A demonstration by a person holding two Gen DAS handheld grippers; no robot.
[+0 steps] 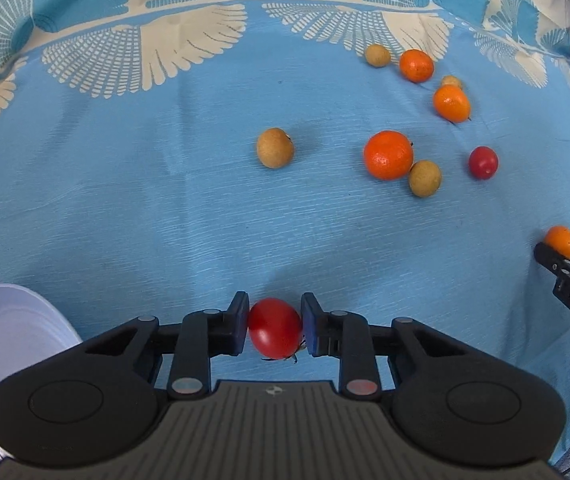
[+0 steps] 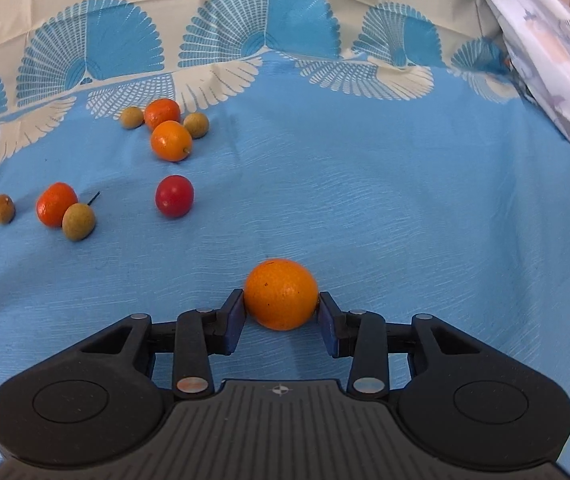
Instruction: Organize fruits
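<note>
1. While both grippers clamp fruit above the blue cloth (image 2: 385, 200), the pick-up step looks complete: left gripper (image 1: 275, 330) grips a red tomato (image 1: 275, 328), right gripper (image 2: 281, 312) a mandarin (image 2: 281, 294).
2. Next likely calls for carrying the tomato to the white plate (image 1: 9, 328).

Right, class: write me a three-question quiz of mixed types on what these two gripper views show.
1. Which fruit sits between the left gripper's fingers?
2. True or false: the right gripper is shut on a brown fruit.
3. Loose oranges on the cloth: A two, B three, C five?

Key:
1. A red tomato.
2. False: it is shut on an orange.
3. B; one lies here.
</note>
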